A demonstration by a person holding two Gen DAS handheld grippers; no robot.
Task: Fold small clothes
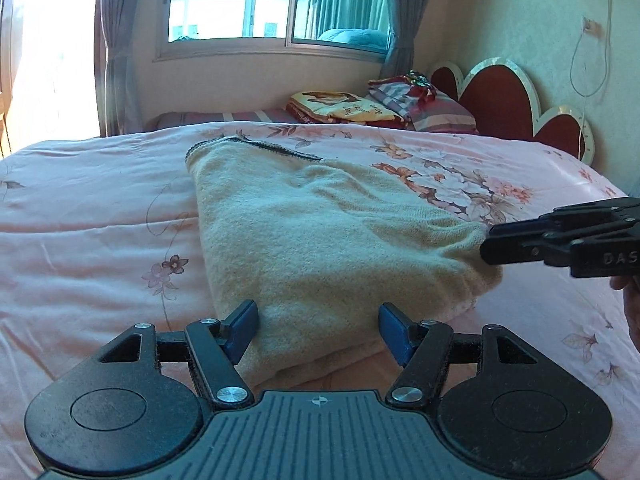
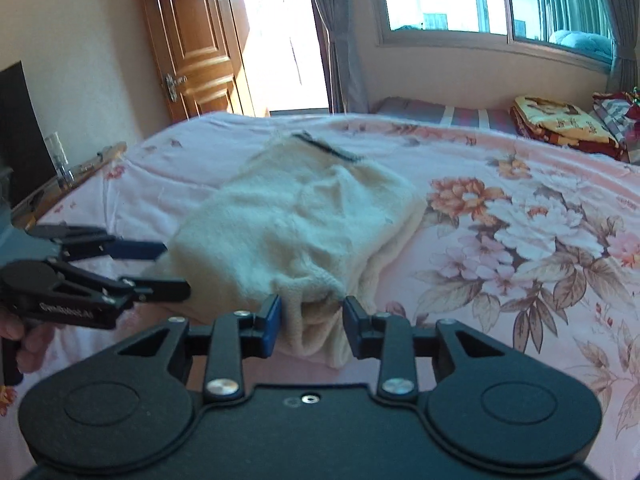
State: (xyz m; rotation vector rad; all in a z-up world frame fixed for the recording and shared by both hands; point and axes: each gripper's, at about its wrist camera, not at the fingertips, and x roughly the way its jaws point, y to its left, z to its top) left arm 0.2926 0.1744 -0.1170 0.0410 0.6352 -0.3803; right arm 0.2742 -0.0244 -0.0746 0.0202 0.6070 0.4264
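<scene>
Both of my grippers sit at the near end of a cream knitted garment [image 1: 304,232] that lies folded on the pink floral bedspread [image 1: 92,216]. From my left wrist camera, my left gripper [image 1: 318,330] stands with its blue pads [image 1: 244,328] well apart, one on either side of the garment's near edge; the left pad seems to brush the knit, but neither presses it, so that gripper is released. The garment runs away from me toward the window [image 1: 276,4], its far hem trimmed with a dark stitched line [image 1: 280,150]. At the right of this view my right gripper [image 1: 486,246] comes in sideways, its tip against the garment's right corner. Folded blankets [image 1: 340,106] lie by the red scalloped headboard [image 1: 500,96]. From my right wrist camera, my right gripper [image 2: 312,320] has its pads [image 2: 272,324] on either side of a bunched fold at the garment's near corner [image 2: 310,312]; the picture is soft there, so I cannot tell whether it is clamped on the knit or merely around it. My left gripper [image 2: 178,268] reaches in from the left, jaws parted, at the garment's other side, with my hand [image 2: 24,336] below it. A wooden door [image 2: 192,36] stands beyond the bed.
</scene>
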